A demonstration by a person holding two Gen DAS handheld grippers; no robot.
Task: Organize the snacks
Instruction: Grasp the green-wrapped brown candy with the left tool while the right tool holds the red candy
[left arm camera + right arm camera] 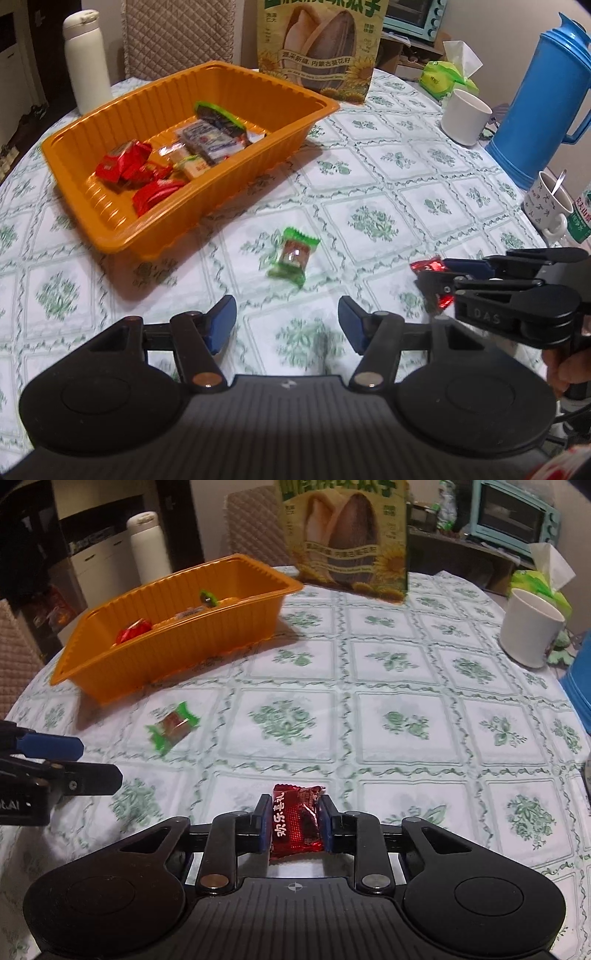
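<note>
An orange tray point(258, 166) point(207, 635) stands at the far left of the table and holds several wrapped snacks point(147, 170). A green-wrapped candy point(293, 256) point(173, 728) lies on the tablecloth in front of the tray. My left gripper point(287, 324) is open and empty, just short of the green candy. My right gripper point(293, 821) is shut on a red-wrapped candy point(297, 821) and holds it over the table; it also shows in the left wrist view point(430, 275) at the right, with the red candy point(428, 265) between its fingers.
A big sunflower-seed bag point(321, 48) point(345, 535) stands behind the tray. A white bottle point(86, 59), a white cup point(466, 116) point(530, 627), a tissue pack point(447, 77), a blue jug point(543, 107) and a patterned cup with a spoon point(548, 203) stand around the table's edge.
</note>
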